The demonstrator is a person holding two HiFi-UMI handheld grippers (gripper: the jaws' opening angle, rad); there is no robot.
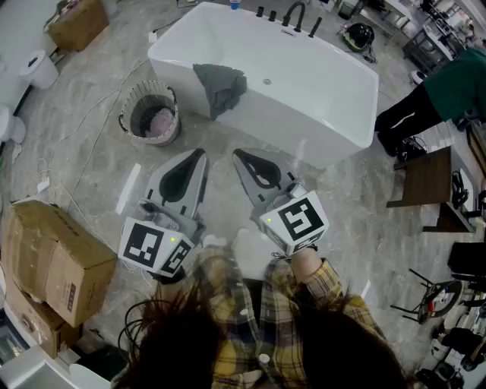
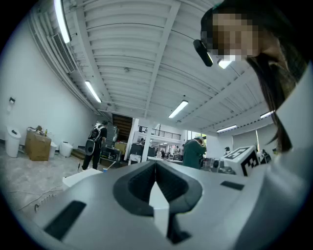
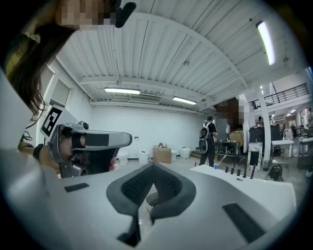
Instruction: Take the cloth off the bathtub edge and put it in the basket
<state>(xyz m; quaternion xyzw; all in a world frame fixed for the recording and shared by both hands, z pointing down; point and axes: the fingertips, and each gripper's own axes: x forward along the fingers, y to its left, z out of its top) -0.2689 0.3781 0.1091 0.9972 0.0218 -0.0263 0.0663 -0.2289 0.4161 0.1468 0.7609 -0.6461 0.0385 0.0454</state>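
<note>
A grey cloth (image 1: 220, 86) hangs over the near edge of the white bathtub (image 1: 319, 91). Left of the tub, a round woven basket (image 1: 149, 114) stands on the floor with something pinkish inside. My left gripper (image 1: 200, 155) and right gripper (image 1: 238, 155) are held side by side above the floor, short of the tub, tips pointing toward it. Both are shut and hold nothing. In the left gripper view the jaws (image 2: 155, 166) meet with nothing between them. The right gripper (image 3: 153, 169) looks level across the room, with the tub (image 3: 244, 188) to its right.
Cardboard boxes (image 1: 53, 262) sit at the left. A white strip (image 1: 127, 188) lies on the marble floor. A wooden stool (image 1: 429, 182) and a person in a green top (image 1: 456, 83) are at the right. Black taps (image 1: 292, 15) line the tub's far rim.
</note>
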